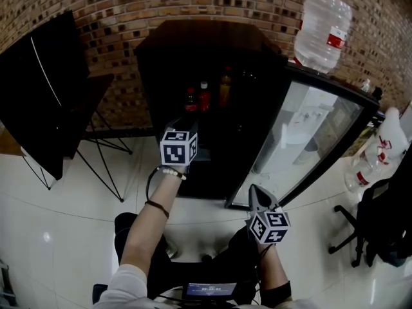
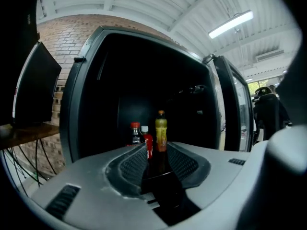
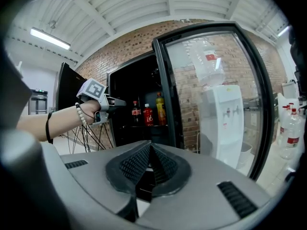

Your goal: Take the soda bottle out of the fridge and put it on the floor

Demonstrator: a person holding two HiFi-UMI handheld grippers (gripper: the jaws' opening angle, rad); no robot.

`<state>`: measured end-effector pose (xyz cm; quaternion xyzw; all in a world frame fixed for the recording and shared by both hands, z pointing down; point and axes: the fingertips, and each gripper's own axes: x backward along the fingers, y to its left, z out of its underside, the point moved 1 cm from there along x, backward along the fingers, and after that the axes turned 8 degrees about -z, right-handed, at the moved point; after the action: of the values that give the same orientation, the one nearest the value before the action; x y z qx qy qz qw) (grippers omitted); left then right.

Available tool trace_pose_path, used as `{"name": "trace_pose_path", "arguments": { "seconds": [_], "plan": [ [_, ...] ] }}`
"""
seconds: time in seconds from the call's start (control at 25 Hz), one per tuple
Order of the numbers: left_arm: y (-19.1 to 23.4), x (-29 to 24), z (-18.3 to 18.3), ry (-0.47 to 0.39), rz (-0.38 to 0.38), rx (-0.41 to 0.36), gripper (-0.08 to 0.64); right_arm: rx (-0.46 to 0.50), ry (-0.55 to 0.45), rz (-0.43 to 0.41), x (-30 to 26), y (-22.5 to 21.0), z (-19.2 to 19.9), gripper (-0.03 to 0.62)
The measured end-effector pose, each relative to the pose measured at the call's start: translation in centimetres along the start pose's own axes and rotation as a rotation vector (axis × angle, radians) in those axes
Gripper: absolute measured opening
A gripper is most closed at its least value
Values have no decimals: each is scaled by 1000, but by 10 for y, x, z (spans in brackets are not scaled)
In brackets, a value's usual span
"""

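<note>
The black fridge [image 1: 193, 50] stands open, and three bottles share a shelf inside it. They are a dark soda bottle [image 2: 135, 134] with a red cap, a red bottle [image 2: 147, 145] with a white cap, and a taller yellow bottle [image 2: 161, 134]. My left gripper [image 2: 156, 148] is raised level in front of the shelf, short of the bottles. Its jaws are open with nothing between them. The right gripper view shows the left gripper [image 3: 114, 102] and the hand holding it at the fridge's mouth. My right gripper [image 3: 150, 146] is shut and empty, lower, near the door.
The glass door [image 1: 309, 134] swings out to the right. A large water jug [image 1: 324, 28] lies on top of the fridge. A black panel on wire legs [image 1: 45, 89] stands left. A water dispenser [image 3: 223, 114], spare jugs [image 1: 376, 153] and a chair [image 1: 380, 217] are right.
</note>
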<state>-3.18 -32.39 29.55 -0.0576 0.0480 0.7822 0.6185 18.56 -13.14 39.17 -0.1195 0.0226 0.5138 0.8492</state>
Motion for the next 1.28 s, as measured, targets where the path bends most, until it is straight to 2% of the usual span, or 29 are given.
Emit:
{"name": "trace_pose_path", "arguments": {
  "seconds": [0.08,0.28,0.6,0.92,1.04,1.28],
  "plan": [
    [5,-17,-5,9,-26,-15,204,-3,1,-1,0,0,1,14],
    [24,-60,-17,32,-78,-49,241,-11,4,-3,-1,-1,2,14],
    [48,-112,-29,80,-119,-69,241,-21,3,-4,-3,-4,2,14],
    [47,-134,-27,109,-95,-91,239,-27,6,-3,-2,-6,3,14],
    [48,-135,-30,102,-105,-122,196,-23,9,-7,-4,-6,4,14],
    [48,-137,-30,120,-118,-182,164,-22,2,-9,-4,-3,3,14]
  ]
}}
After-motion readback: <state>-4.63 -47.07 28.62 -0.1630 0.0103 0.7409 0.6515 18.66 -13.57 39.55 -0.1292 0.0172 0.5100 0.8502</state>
